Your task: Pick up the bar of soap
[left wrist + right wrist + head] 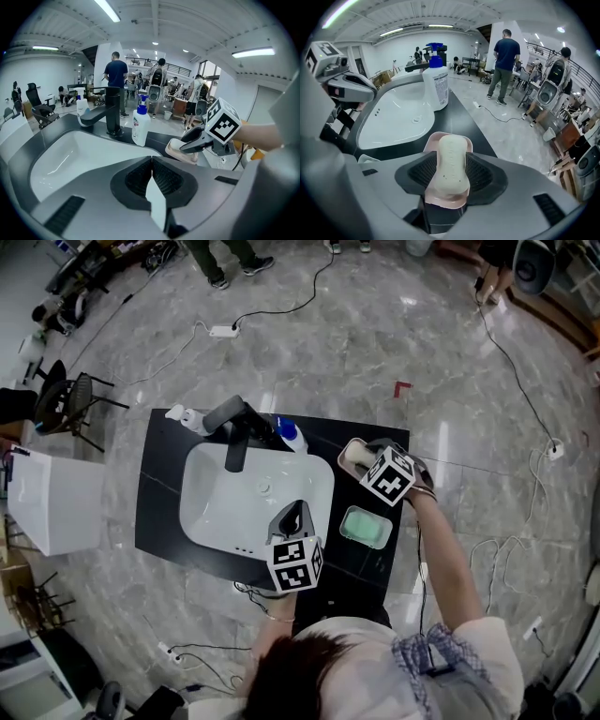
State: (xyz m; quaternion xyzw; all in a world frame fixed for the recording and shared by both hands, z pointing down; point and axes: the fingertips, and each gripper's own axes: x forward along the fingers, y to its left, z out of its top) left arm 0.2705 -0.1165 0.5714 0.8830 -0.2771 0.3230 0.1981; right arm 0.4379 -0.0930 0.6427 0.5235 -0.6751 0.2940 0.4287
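Observation:
A pale bar of soap (451, 150) lies in a pink soap dish (444, 200) on the black counter, right of the sink. My right gripper (451, 176) straddles the dish, and its ribbed pads (421, 171) press on the bar's two long sides. From the head view the same gripper (370, 457) covers most of the dish (349, 452). In the left gripper view, the dish (176, 151) shows under the right gripper's jaws. My left gripper (293, 519) hovers over the sink's front rim, its jaws (151, 174) shut with nothing between them.
A white basin (211, 517) sits in the black counter (157, 512), with a black faucet (236, 432) behind it. A blue-topped pump bottle (290, 435) stands beside the faucet, a small white bottle (184, 416) at its left. A green tray (366, 527) lies by the counter's front right. Cables cross the floor.

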